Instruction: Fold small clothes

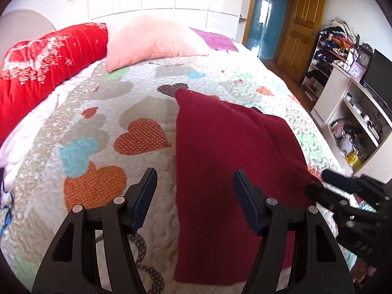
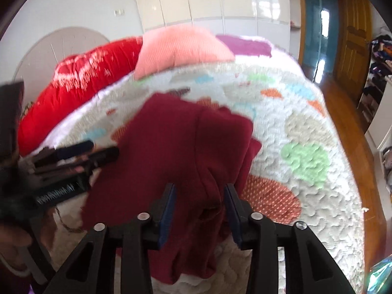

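A dark red garment (image 1: pixel 227 152) lies on the heart-patterned quilt (image 1: pixel 137 112), folded lengthwise with a thicker layered edge along its right side. My left gripper (image 1: pixel 194 183) is open above its near left edge, holding nothing. In the right wrist view the same garment (image 2: pixel 176 147) lies ahead. My right gripper (image 2: pixel 199 196) is open with a raised fold of the garment between its jaws. The right gripper also shows in the left wrist view (image 1: pixel 325 183) at the garment's right edge. The left gripper shows in the right wrist view (image 2: pixel 98 150) at the garment's left edge.
A red duvet (image 1: pixel 46 56), a pink pillow (image 1: pixel 149 41) and a purple cloth (image 1: pixel 215 39) lie at the far end of the bed. White shelves (image 1: pixel 355 112) with clutter stand to the right. Wooden floor (image 2: pixel 352 132) lies beyond the bed's right edge.
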Motion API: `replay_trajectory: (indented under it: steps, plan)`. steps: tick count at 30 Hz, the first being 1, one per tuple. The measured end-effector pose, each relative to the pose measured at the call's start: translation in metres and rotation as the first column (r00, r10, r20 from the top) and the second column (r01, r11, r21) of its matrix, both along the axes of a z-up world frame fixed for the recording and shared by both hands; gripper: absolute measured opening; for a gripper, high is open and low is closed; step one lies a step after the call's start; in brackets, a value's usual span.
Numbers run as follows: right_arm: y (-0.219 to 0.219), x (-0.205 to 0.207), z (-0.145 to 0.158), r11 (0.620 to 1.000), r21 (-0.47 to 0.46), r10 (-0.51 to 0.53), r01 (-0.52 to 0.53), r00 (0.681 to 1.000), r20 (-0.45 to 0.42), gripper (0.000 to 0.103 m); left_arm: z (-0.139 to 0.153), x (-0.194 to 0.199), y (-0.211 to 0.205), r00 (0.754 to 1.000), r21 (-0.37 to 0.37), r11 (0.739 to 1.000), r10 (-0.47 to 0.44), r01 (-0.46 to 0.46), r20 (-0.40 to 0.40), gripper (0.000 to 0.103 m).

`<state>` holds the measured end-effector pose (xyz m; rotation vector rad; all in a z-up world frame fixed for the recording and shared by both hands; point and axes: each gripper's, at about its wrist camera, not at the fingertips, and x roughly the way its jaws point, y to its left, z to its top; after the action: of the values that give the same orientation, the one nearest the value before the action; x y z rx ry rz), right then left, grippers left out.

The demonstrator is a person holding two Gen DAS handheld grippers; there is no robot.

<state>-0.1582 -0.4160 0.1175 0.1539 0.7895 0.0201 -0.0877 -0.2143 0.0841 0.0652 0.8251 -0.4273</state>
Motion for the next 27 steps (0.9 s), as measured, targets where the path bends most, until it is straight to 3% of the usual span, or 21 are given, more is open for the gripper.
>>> replay_trajectory:
  steps: [1, 7, 13, 17, 27]
  plan:
    - [0.001, -0.005, 0.006, 1.000, -0.006, -0.021, 0.021, 1.000, 0.018, 0.054, 0.001, -0.003, 0.002, 1.000, 0.001, 1.000, 0.001, -0.001, 0.004, 0.065]
    - [0.009, -0.020, 0.021, 0.998, 0.003, -0.058, 0.058, 0.996, 0.066, 0.054, 0.010, -0.026, 0.008, 0.998, 0.014, 1.000, 0.010, -0.011, 0.063, 0.065]
    - [0.015, -0.026, 0.021, 0.998, 0.019, -0.057, 0.056, 0.996, 0.062, 0.055, 0.018, -0.037, 0.014, 0.995, 0.008, 1.000, 0.024, -0.025, 0.101, 0.065]
    - [0.015, -0.029, 0.021, 0.998, 0.027, -0.066, 0.064, 0.996, 0.063, 0.063, 0.020, -0.041, 0.016, 0.993, 0.011, 1.000, 0.025, -0.027, 0.115, 0.065]
    - [0.015, -0.028, 0.022, 0.997, 0.029, -0.067, 0.066, 0.996, 0.058, 0.064, 0.018, -0.042, 0.016, 0.993, 0.015, 1.000, 0.021, -0.023, 0.118, 0.065]
